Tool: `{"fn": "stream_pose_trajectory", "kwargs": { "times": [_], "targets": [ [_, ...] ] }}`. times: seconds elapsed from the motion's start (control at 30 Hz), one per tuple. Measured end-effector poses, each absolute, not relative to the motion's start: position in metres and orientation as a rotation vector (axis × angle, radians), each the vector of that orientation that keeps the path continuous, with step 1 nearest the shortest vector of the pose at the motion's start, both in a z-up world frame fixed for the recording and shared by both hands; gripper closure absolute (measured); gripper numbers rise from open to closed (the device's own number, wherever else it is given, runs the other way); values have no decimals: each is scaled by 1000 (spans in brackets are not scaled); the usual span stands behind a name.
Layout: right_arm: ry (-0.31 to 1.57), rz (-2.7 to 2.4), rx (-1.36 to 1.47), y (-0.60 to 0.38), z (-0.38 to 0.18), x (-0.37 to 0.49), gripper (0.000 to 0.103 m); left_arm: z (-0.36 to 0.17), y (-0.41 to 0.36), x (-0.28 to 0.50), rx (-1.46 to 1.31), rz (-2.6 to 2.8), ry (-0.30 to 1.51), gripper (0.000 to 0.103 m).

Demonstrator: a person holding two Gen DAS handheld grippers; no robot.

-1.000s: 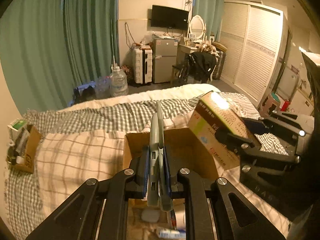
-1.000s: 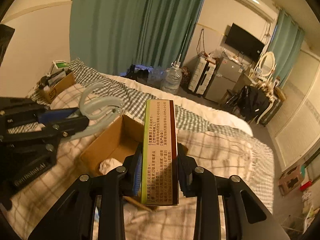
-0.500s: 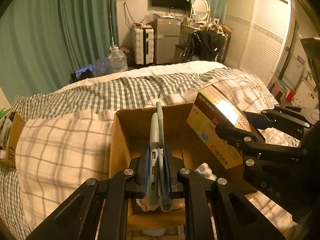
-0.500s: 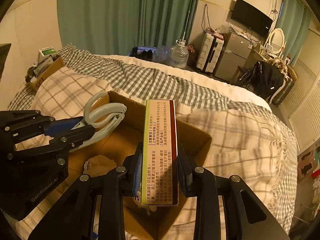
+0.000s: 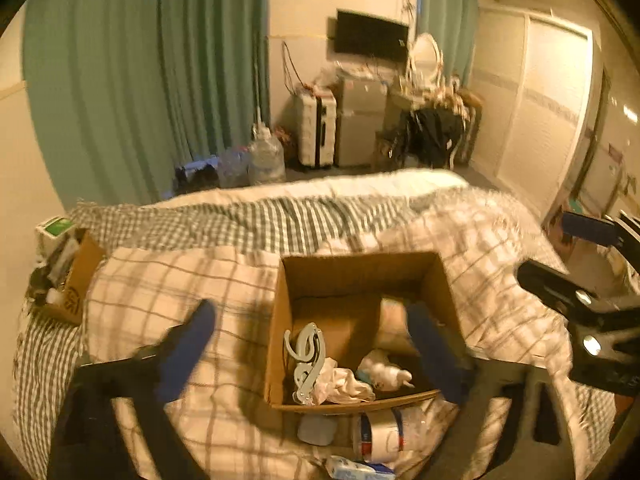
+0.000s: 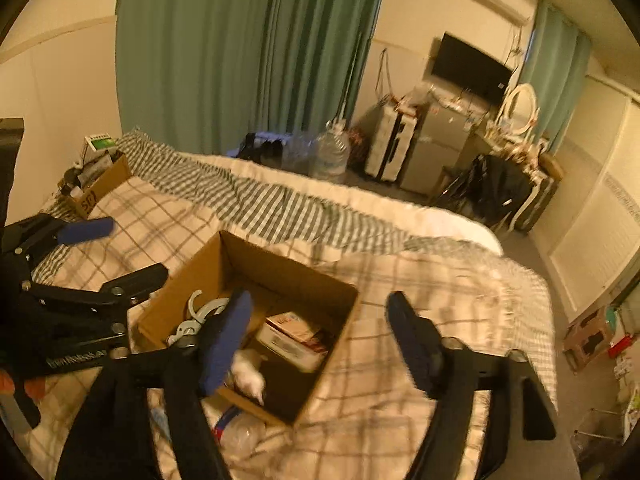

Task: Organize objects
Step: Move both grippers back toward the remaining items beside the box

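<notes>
Bedroom, warm light: green curtains, wall television, a bed under a checked quilt.

Small cardboard box: far left of the bed, near the wall, filled with assorted packets.

Left hand-held gripper: jaws spread wide and empty, touching nothing. Its blue pads straddle the left wall of the open carton, one over the quilt and one over the carton's interior.

Open carton: on the quilt, mid-bed, flaps up.
- Scissors: pale grey-blue, lying against the carton's left inner wall, handles toward the far side.
- Crumpled white cloth: beside the scissors, at the near wall.
- Medicine box: flat on the carton floor, right of the scissors.

Tape roll: on the quilt, just outside the carton's near wall.

Right hand-held gripper: jaws equally wide, empty, in contact with nothing; one pad hangs over the carton, the other over the quilt to its right.
</notes>
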State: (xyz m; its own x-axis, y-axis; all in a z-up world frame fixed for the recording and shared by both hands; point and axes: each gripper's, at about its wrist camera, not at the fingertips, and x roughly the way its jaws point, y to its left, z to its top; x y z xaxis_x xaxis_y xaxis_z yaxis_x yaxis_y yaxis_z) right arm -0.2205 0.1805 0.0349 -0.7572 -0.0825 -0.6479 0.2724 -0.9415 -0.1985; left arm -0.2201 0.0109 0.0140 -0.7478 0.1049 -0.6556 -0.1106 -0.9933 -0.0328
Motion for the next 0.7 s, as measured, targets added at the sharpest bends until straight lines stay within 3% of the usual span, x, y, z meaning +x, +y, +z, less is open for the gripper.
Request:
{"fn": "stream_pose_trajectory", "kwargs": {
  "times": [0.27,0.33,0.53,0.7],
  "targets": [
    [422,-2845,856,195,92,-143,0,59,-4,-161,-954,2912,-12,0],
    [419,-2855,845,198,94,-128,0,61,-5,-145,-926,2938,-9,0],
    [306,-2851,888,217,69,-104,0,28,-9,-109,-953,3000,-2,0],
    [331,-2871,947,217,25,-103,0,-25,-1,-103,-1045,2979,-25,0]
  ]
}}
